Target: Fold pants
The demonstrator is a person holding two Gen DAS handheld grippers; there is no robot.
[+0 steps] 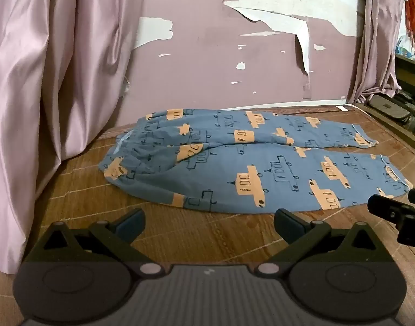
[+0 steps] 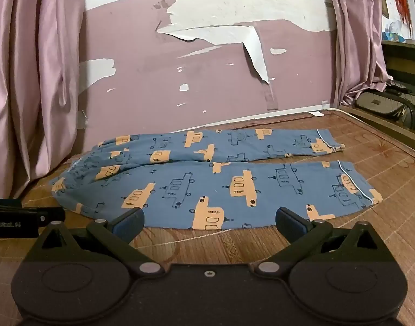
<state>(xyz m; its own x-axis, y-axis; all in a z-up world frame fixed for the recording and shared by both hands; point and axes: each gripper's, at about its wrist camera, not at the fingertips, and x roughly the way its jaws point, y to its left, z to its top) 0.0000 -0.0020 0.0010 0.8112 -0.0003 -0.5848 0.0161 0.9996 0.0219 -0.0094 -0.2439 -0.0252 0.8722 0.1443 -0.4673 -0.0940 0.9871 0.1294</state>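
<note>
Blue pants [image 1: 248, 163] printed with orange and outlined cars lie flat on a woven bamboo mat [image 1: 207, 239]. The waistband is at the left, and both legs run side by side to the right. They also show in the right wrist view [image 2: 221, 182]. My left gripper [image 1: 208, 224] is open and empty, hovering just before the near edge of the near leg. My right gripper [image 2: 208, 222] is open and empty, at the near hem edge of the near leg. The right gripper's tip shows at the right edge of the left wrist view [image 1: 397, 212].
A pink curtain [image 1: 44, 81] hangs at the left, touching the mat. A purple wall with peeling paint [image 1: 221, 62] stands right behind the pants. Another curtain [image 2: 354, 40] and a wooden frame edge [image 2: 384, 119] with dark objects beyond are at the right.
</note>
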